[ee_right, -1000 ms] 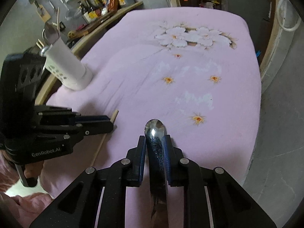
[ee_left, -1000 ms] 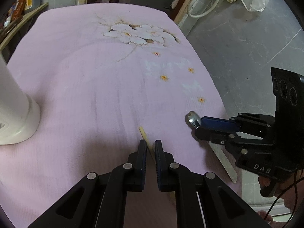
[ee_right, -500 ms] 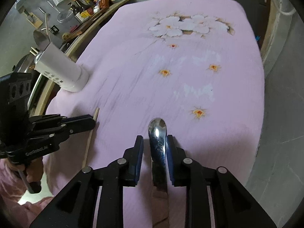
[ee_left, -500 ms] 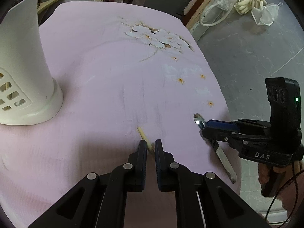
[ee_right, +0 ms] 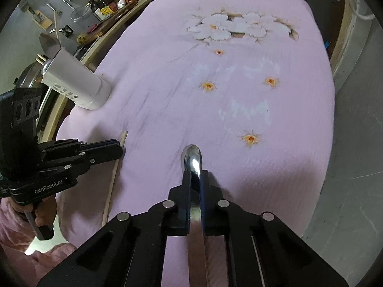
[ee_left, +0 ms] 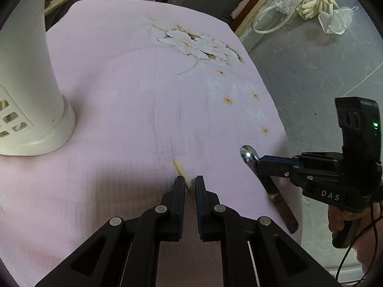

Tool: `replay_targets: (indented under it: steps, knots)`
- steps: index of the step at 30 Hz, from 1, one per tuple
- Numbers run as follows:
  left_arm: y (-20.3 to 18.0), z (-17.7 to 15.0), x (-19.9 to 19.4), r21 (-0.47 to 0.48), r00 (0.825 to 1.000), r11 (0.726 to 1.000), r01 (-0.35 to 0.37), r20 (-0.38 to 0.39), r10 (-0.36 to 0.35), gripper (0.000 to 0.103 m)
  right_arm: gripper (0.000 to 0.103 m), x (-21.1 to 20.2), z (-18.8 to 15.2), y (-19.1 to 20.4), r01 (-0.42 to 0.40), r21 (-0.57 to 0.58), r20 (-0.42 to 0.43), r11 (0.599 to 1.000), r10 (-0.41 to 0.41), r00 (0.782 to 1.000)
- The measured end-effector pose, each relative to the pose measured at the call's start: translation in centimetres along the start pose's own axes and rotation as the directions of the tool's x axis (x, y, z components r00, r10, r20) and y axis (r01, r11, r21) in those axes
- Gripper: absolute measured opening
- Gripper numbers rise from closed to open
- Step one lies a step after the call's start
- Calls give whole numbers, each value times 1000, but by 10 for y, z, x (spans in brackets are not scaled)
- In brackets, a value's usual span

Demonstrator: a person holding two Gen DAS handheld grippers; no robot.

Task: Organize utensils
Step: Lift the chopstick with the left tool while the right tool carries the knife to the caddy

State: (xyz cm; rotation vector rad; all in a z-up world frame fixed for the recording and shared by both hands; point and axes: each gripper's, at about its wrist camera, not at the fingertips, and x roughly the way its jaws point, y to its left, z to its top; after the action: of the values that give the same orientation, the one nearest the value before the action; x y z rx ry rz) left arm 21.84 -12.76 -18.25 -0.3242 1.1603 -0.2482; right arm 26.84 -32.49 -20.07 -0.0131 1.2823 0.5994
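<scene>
Nearest, on the pink cloth (ee_left: 119, 110): left gripper (ee_left: 189, 184) clamped on a wooden chopstick (ee_left: 181, 171), pale tip poking out just beyond the pads. Same chopstick (ee_right: 114, 174) seen from the right wrist as a long thin stick lying on the cloth, running from the gripper toward the near edge. Left hand (ee_right: 45, 212) wrapped round the handle, pink sleeve (ee_right: 14, 239) beneath.

To the right, close to the cloth's right edge: right gripper (ee_right: 195, 179) clenched on a steel spoon (ee_right: 192, 161), pads tight against the neck, bowl sticking out ahead, flat handle running back between the fingers. From the left wrist, spoon (ee_left: 249, 154) bowl pointing left and far, handle slanting down toward the near edge.

Farther off, at the left: white utensil holder (ee_right: 76, 83) standing upright on the cloth, slotted near its base, a spoon, a fork and a chopstick already standing in it.

Farthest: white printed flowers (ee_left: 201, 45) on the cloth, small orange blossoms between them and the grippers, then grey floor (ee_left: 311, 59) to the right.
</scene>
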Motion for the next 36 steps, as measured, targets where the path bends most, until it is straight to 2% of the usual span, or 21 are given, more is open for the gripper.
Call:
replay_targets:
  steps: [3,6,13,19,22,23,26,31,36]
  knots:
    - [-4,-3,-2,20,1000,1000,-22,10,22,8,2,-7,-2,6,-30,1,13,1000,30,999]
    - [-3,-2,-2,10,1000,1000,-13,-9,13,8,2,-6,-6,18,-23,-41,0,999,23,1000]
    - [-1,1,-1,-6,998,1000,-2,-62,2,8,2,-4,-7,33,88,-131,5,988,-88,996]
    - [-2,4,3,-26,993,1000,-8,-119,4,12,2,-7,-6,25,80,-102,5,992,-80,997]
    - [0,4,6,-44,990,999,2,-138,-9,13,4,-1,-5,15,116,-89,-13,989,-118,993]
    - [-1,4,7,-41,990,999,-2,-144,-4,13,8,0,-5,11,105,-75,-14,992,-106,994]
    - [-4,5,9,-35,988,999,-15,-155,9,14,8,1,-1,2,46,-23,-21,999,-47,999]
    - [-5,5,7,-27,987,1000,-11,-161,6,12,3,-2,3,1,11,-17,-9,1000,-11,1000]
    - [-6,1,-10,-26,996,999,19,-87,-21,10,2,-27,-2,8,-45,24,114,999,42,993]
